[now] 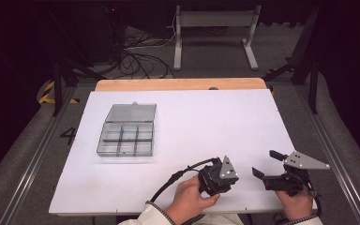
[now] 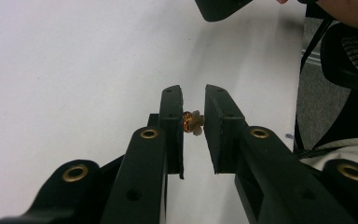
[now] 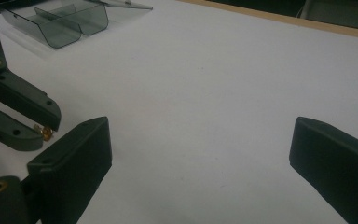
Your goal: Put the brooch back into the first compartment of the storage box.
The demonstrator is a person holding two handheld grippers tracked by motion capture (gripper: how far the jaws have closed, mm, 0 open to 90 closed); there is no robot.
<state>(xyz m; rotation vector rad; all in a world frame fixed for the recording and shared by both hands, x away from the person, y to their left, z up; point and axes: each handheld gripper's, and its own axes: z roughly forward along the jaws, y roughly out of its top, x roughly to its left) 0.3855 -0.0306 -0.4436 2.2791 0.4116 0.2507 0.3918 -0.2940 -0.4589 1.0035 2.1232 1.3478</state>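
My left gripper (image 2: 193, 92) is shut on a small part (image 2: 192, 122), copper-coloured at one end and cream at the other, pinched between its pads above the white table top. In the high view the left gripper (image 1: 237, 181) lies near the table's front edge, pointing right toward my right gripper (image 1: 267, 163). The right gripper (image 3: 200, 135) stands open with nothing between its jaws. In the right gripper view the left gripper's jaw tips come in from the left with the small part (image 3: 47, 133) glinting between them.
A clear grey compartment box (image 1: 126, 138) with its lid laid open sits at the left of the white table (image 1: 201, 122); it also appears in the right gripper view (image 3: 60, 23). A wooden strip (image 1: 178, 84) runs along the far edge.
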